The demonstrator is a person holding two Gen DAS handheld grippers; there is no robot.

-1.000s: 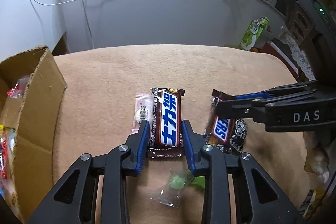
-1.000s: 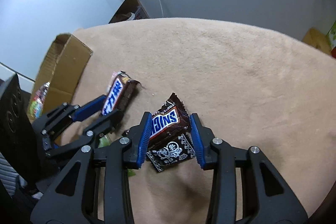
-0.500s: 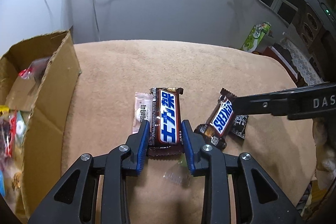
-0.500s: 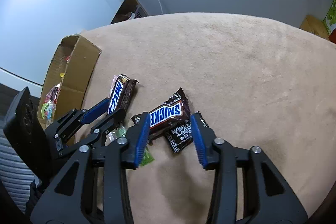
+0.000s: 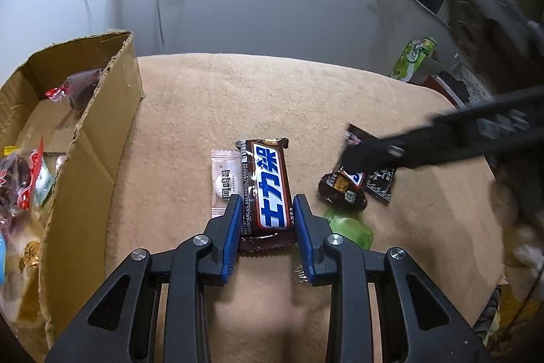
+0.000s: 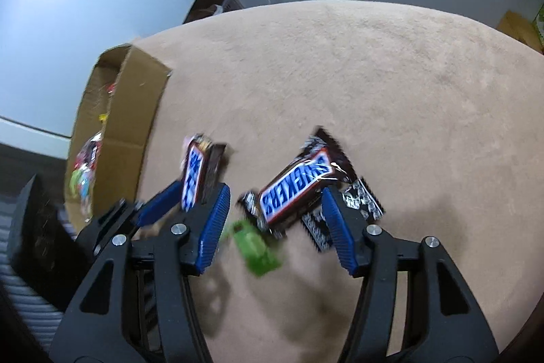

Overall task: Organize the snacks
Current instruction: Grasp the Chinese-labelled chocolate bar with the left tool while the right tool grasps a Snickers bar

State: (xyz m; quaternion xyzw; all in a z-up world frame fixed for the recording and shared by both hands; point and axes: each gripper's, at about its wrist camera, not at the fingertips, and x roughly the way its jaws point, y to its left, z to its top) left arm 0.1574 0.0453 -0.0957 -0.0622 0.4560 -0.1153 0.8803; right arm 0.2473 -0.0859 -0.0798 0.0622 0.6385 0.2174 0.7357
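Observation:
My left gripper [image 5: 268, 220] is shut on a brown Snickers bar with blue Chinese lettering [image 5: 268, 189] and holds it above the tan cloth; it also shows in the right wrist view [image 6: 195, 176]. My right gripper [image 6: 275, 210] stands open around a brown Snickers bar [image 6: 299, 187], which lies tilted between its fingers; whether it rests on the cloth is unclear. In the left wrist view the right gripper's fingers [image 5: 391, 155] partly cover that bar [image 5: 341, 189]. A cardboard box [image 5: 88, 138] with several snacks stands at the left.
A pink-white candy packet [image 5: 225, 179], a green wrapped candy [image 5: 350, 227] and a black patterned packet [image 5: 382, 182] lie on the tan cloth [image 5: 238, 97]. The green candy [image 6: 256, 247] lies under the right gripper. A green carton [image 5: 413, 58] stands beyond the table's right edge.
Both grippers rose and pulled back. The right gripper's fingers spread wider and its Snickers bar turned sideways between them. The left keeps its bar.

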